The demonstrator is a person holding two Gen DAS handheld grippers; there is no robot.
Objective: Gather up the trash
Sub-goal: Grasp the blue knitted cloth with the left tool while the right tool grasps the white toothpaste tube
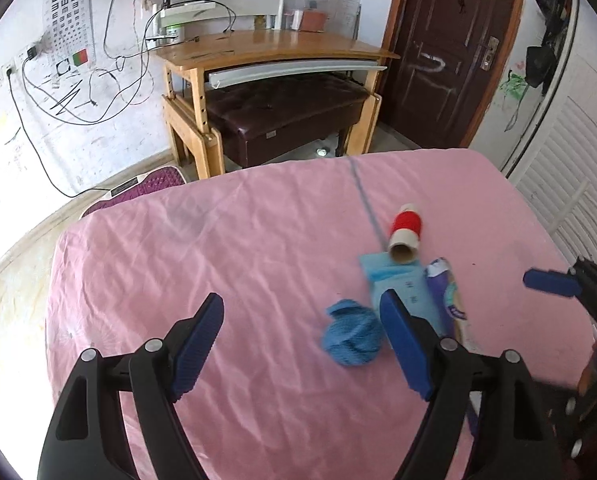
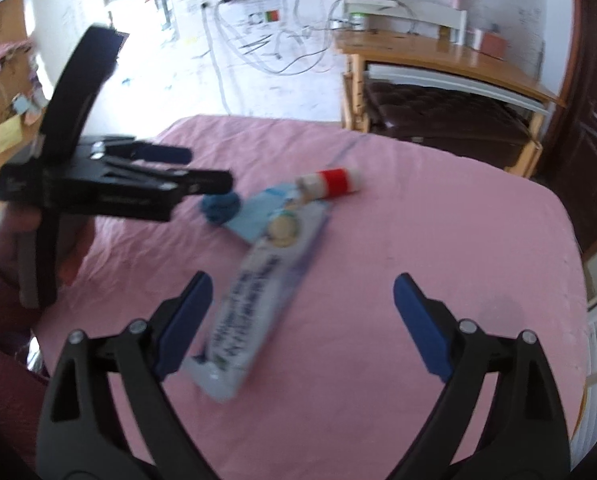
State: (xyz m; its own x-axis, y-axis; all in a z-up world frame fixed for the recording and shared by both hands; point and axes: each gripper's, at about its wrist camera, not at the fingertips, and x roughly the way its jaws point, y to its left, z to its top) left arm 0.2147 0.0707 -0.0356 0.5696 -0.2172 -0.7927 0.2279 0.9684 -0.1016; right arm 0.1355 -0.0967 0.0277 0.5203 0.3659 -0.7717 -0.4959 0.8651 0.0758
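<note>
Several bits of trash lie on the pink bedsheet. They are a blue crumpled ball, a light blue packet, a cardboard tube with a red band and a long white and purple wrapper. My left gripper is open above the sheet, and the ball sits just inside its right finger. My right gripper is open too. The wrapper lies between its fingers, close to the left one, with neither pad pressing on it. A hand holds the left gripper over the ball.
Past the bed's far edge stand a wooden desk with a dark padded bench under it, and a brown door. White slatted doors run along the right side. A purple mat lies on the floor.
</note>
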